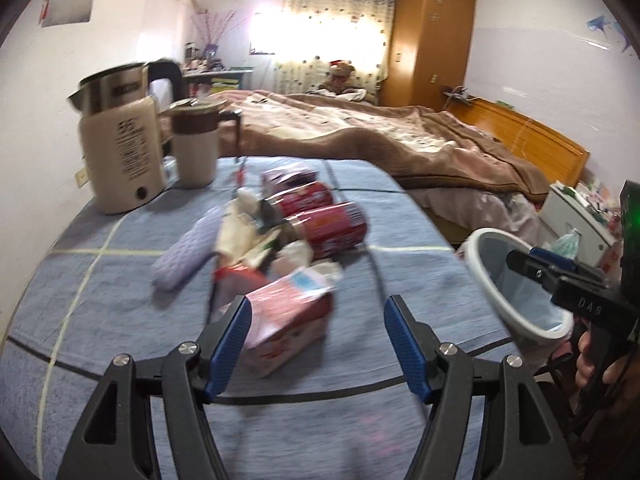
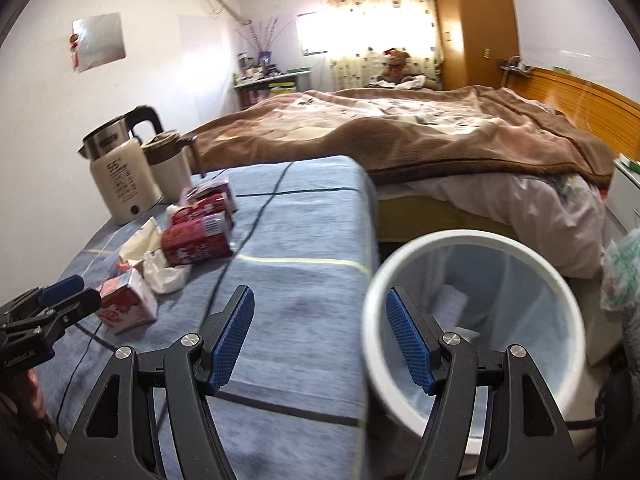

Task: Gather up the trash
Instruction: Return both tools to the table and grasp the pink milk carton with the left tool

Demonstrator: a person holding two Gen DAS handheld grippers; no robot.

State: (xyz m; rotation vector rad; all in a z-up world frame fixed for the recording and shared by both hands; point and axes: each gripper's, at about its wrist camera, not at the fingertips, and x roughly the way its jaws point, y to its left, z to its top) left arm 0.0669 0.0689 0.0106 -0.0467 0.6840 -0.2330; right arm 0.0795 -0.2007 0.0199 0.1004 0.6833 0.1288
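On the blue cloth-covered table (image 1: pixel 400 272) lies a heap of trash: red cartons (image 1: pixel 332 228) (image 2: pixel 196 240), crumpled tissues (image 1: pixel 296 258) (image 2: pixel 164 272) and a purple quilted item (image 1: pixel 188 252). A pink carton (image 1: pixel 288 320) (image 2: pixel 124 304) lies nearest. My left gripper (image 1: pixel 319 312) (image 2: pixel 86 290) is open just in front of it, the carton close to the left finger, no pad pressing it. My right gripper (image 2: pixel 319 304) (image 1: pixel 520 260) is open and empty, over the table's edge and the rim of the white bin (image 2: pixel 376 320) (image 1: pixel 484 280). The lined bin holds some paper (image 2: pixel 452 300).
A kettle (image 1: pixel 120 148) (image 2: pixel 120 184) and a brown-lidded jug (image 1: pixel 196 148) (image 2: pixel 168 168) stand at the table's far left. A black cable (image 2: pixel 248 232) runs across the cloth. Behind are a bed with a brown blanket (image 2: pixel 440 132) and a wardrobe (image 1: pixel 432 40).
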